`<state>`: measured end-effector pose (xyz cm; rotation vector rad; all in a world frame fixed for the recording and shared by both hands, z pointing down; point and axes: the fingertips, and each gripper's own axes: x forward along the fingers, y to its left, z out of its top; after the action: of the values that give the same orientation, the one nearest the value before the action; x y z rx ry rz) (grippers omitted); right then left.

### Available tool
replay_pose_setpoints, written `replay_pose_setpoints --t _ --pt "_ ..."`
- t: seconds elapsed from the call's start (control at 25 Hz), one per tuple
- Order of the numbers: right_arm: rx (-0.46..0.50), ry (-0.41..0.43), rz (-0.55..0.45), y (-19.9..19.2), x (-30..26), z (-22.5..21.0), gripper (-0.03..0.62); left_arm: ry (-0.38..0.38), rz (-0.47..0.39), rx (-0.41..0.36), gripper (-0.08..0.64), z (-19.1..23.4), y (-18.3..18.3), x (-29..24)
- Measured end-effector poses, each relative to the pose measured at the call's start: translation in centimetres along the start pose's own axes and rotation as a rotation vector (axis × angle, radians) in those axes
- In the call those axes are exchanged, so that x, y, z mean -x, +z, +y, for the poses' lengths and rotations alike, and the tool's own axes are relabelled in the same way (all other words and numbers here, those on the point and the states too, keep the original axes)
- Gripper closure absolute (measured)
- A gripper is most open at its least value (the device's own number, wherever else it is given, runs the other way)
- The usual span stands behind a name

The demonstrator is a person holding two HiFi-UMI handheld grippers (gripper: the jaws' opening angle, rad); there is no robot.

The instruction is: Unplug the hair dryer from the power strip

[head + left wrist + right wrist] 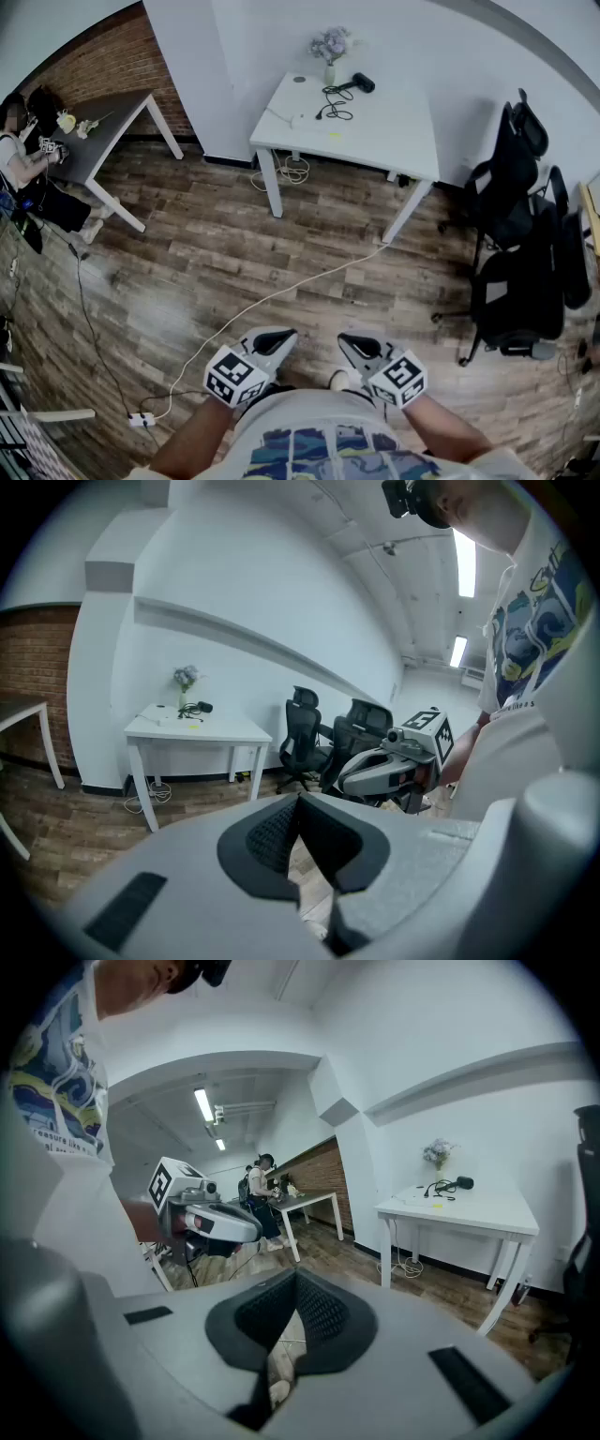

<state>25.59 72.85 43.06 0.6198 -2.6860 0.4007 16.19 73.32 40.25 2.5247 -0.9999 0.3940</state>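
Wood floor, white table across the room; left gripper and right gripper fingers closed.

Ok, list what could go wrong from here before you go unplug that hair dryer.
The white cable crosses the floor ahead of the person toward the table; a foot could snag it. The flower vase stands right beside the hair dryer; pulling the black cord might topple it.

The white table carries a hair dryer, its coiled cord and a flower vase.
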Motion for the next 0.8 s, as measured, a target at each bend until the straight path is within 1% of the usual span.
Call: replay_pose_setpoints --t 0.16,0.24,0.32,0.44,0.52,0.64,0.68,0.72,0.76,0.8 --pt "-0.012 -0.022 0.025 2.6 -4.3 2.5 0.594 0.001 -0.007 0.021 0.557 4.3 -0.7 3.7" --pt "0.010 -0.019 0.015 3.4 -6.1 3.2 0.594 -0.002 -0.012 0.028 0.558 5.9 -0.9 5.0" --pt "0.028 -0.023 0.003 3.9 -7.8 3.7 0.594 -0.012 -0.019 0.025 0.558 7.1 -0.9 6.1" --pt "0.014 -0.049 0.014 5.0 -10.3 4.9 0.594 -0.026 -0.017 0.010 0.558 8.9 -1.3 8.2" --pt "0.025 -0.062 -0.015 5.9 -11.9 5.6 0.592 -0.037 -0.016 0.001 0.558 10.0 -1.6 9.7" --pt "0.038 -0.114 -0.069 7.6 -14.1 6.0 0.589 -0.053 -0.007 -0.014 0.558 12.0 -2.3 11.5" --pt "0.033 -0.128 -0.080 8.1 -14.8 6.1 0.571 -0.058 -0.002 -0.017 0.558 12.8 -2.6 12.0" --pt "0.023 -0.139 -0.086 8.4 -15.5 6.2 0.488 -0.062 0.000 -0.016 0.558 13.6 -3.0 12.3" --pt "0.012 -0.151 -0.087 8.6 -16.0 6.2 0.456 -0.064 0.002 -0.012 0.558 14.3 -3.3 12.5" --pt "0.006 -0.164 -0.084 8.7 -16.4 6.0 0.469 -0.066 0.003 -0.005 0.558 14.9 -3.5 12.6"
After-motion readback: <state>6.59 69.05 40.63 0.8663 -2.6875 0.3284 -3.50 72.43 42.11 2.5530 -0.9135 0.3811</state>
